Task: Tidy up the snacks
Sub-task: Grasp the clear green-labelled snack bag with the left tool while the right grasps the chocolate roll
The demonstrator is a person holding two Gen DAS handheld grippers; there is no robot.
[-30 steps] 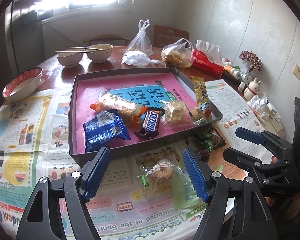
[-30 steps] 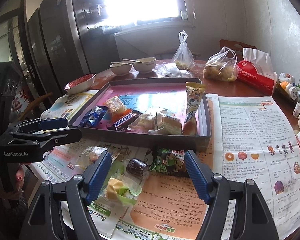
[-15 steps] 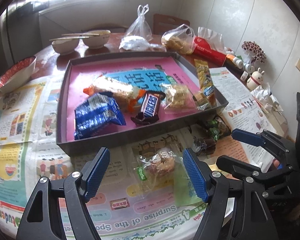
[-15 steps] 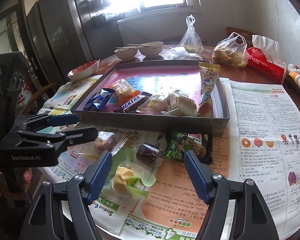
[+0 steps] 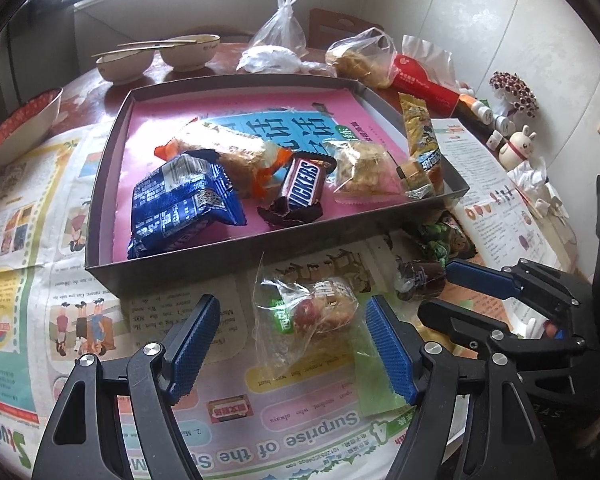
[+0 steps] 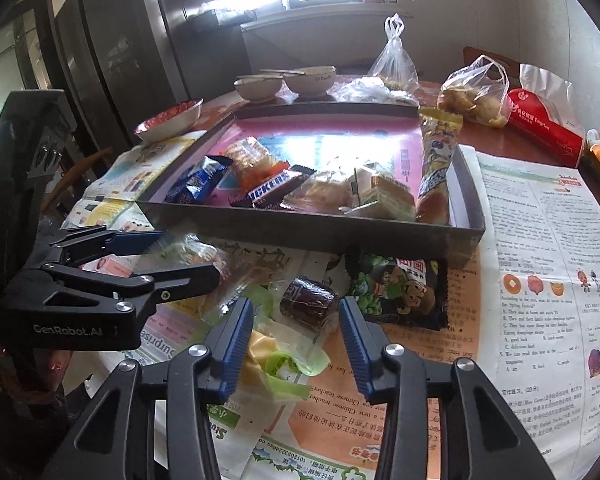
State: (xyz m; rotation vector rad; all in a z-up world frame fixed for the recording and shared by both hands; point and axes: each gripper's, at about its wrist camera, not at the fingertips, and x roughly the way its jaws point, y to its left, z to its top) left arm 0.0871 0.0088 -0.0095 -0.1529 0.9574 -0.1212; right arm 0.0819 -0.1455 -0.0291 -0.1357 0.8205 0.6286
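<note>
Left wrist view: looks steeply down and forward from close above the newspaper-covered table, facing the grey tray point(image 5: 380, 236) from its near-left side; window beyond the tray.
Right wrist view: same close downward tilt, facing the grey tray point(image 6: 300, 236) from its near-right corner.
Shared: tray with its Snickers bar point(image 5: 304, 188) point(image 6: 274, 188), the strip of loose snacks before the tray, each view catching the other gripper.
</note>
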